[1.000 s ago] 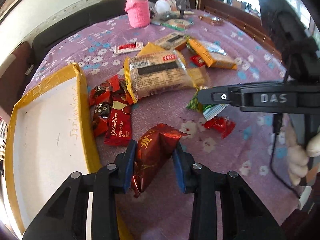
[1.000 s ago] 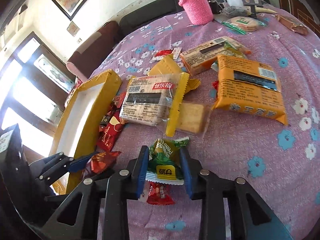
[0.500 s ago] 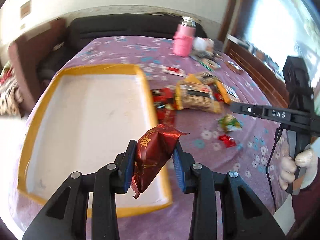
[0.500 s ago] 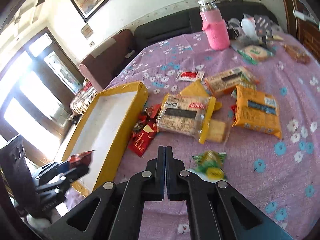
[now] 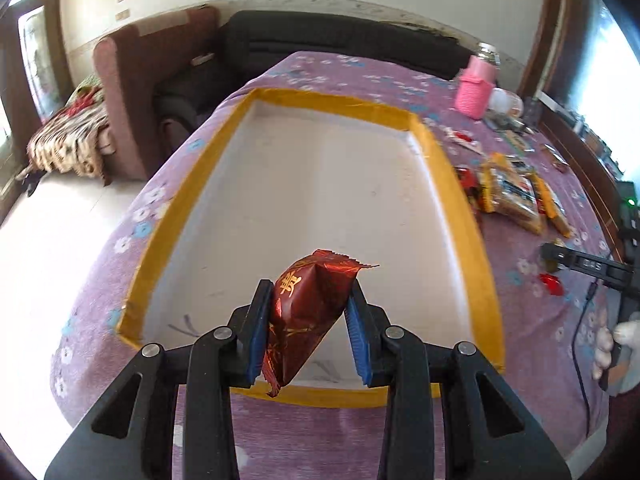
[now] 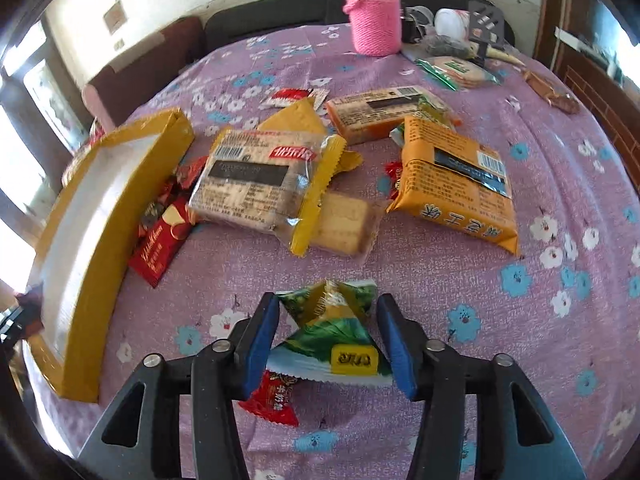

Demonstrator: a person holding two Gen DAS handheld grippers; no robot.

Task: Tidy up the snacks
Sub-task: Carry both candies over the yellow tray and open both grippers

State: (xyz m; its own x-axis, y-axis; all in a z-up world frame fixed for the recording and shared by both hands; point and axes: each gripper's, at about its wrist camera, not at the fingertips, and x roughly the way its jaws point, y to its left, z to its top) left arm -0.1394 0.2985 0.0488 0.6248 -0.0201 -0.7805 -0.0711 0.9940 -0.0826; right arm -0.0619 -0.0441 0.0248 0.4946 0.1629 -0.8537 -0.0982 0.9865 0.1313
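Left gripper (image 5: pixel 308 320): blue pads pinching a dark red foil snack packet (image 5: pixel 308 312) at its middle, packet tilted, crimped top pointing up and away, lower end hanging below the pads. Held above the near end of a shallow white tray with yellow-taped rim (image 5: pixel 452 184), over the bare white floor just inside the near rim. Tray resting on a purple flowered tablecloth (image 5: pixel 168 184). Beyond the tray's right rim, a cluster of snack packs on the cloth, too blurred to sort from this view; a pink knit-covered bottle (image 5: pixel 476 92) farther back. Far right edge: the other gripper's black body and a gloved hand (image 5: pixel 608 344).

Right gripper (image 6: pixel 326 332): jaws spread, straddling a green and white snack packet (image 6: pixel 332 336) lying on the cloth; pads close to either side, contact impossible to judge. Small red candy wrapper (image 6: pixel 272 400) partly tucked under the green packet's near left corner. Farther out, a clear cracker pack with yellow ends (image 6: pixel 260 184) lying over a bare-looking cracker sleeve (image 6: pixel 344 224); an orange biscuit pack (image 6: pixel 456 184) to the right, apart from the green packet. Dark red chocolate wrappers (image 6: pixel 160 240) wedged beside the tray's outer wall, on the left. Behind, another orange pack (image 6: pixel 376 116) and a red and white sachet (image 6: pixel 288 98).
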